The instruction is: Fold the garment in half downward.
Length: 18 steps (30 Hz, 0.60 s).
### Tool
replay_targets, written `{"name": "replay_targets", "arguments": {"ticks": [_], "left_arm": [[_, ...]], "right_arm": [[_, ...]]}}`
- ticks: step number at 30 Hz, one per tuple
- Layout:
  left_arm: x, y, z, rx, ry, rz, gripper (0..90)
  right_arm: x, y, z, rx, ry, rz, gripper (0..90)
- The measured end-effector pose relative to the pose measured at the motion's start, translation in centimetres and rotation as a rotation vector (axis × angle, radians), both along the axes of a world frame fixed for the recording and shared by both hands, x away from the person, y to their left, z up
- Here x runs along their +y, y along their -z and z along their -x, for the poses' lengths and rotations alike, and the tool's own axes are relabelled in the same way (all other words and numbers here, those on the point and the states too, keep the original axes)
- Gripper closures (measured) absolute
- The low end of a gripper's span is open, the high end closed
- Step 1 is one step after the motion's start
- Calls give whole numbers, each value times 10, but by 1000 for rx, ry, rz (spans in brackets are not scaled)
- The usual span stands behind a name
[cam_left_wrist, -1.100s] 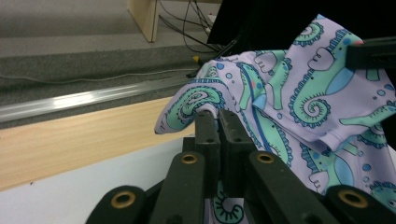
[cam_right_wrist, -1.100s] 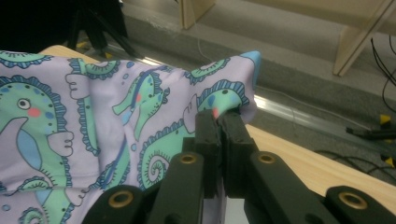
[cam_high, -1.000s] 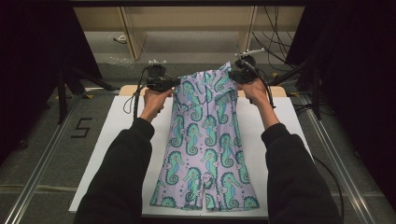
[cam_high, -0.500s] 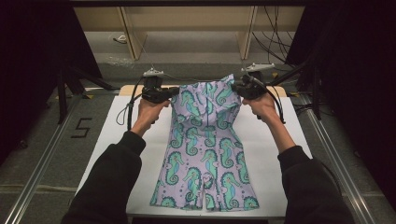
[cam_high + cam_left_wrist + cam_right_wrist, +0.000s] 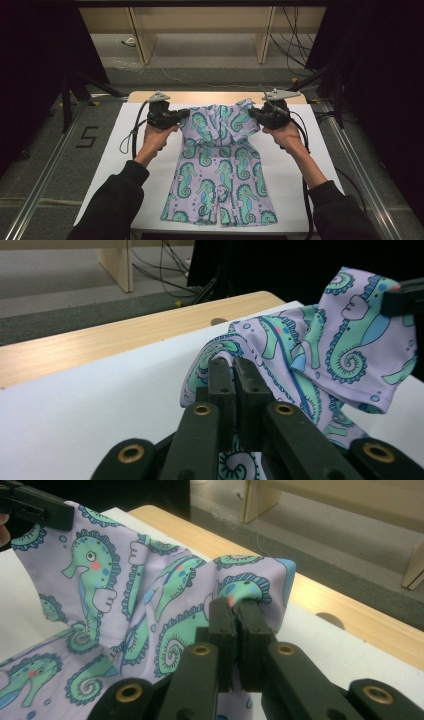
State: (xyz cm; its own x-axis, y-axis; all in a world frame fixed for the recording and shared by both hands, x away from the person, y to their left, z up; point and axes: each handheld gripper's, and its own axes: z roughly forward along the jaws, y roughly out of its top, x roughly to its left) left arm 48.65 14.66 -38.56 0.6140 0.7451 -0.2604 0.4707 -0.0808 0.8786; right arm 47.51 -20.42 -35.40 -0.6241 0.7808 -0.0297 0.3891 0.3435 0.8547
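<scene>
- Writing: a dark "5" (image 5: 86, 137) is marked on the grey floor left of the table; the garment shows no label I can read.
- Seahorse-print garment (image 5: 220, 180) lies on the white sheet (image 5: 115, 165), its far end lifted off the sheet between the two tools.
- Left gripper (image 5: 184, 114) has its jaws clamped on the garment's upper left edge.
- Right gripper (image 5: 252, 115) has its jaws pinched tight on the upper right edge.
- Fabric bunches and folds between them, hiding the garment's top; the sleeves (image 5: 120, 205) are cut off by the bottom edge.
</scene>
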Motion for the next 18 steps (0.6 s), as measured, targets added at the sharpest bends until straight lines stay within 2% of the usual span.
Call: {"name": "replay_targets", "arguments": {"ticks": [2, 5, 12, 15, 18], "left_arm": [[-1, 4, 6, 1, 7, 5, 870], [-2, 8, 12, -4, 17, -9, 870], [-2, 18, 28, 0, 39, 8, 869], [-3, 21, 35, -7, 46, -18, 869], [-4, 25, 42, 0, 51, -11, 869]], "right_arm": [[-1, 3, 5, -2, -7, -1, 872], [0, 9, 13, 2, -13, -2, 872], [-1, 18, 24, 8, -21, -1, 872], [-2, 22, 30, 5, -21, 0, 872], [-4, 25, 37, 6, -27, 8, 872]]}}
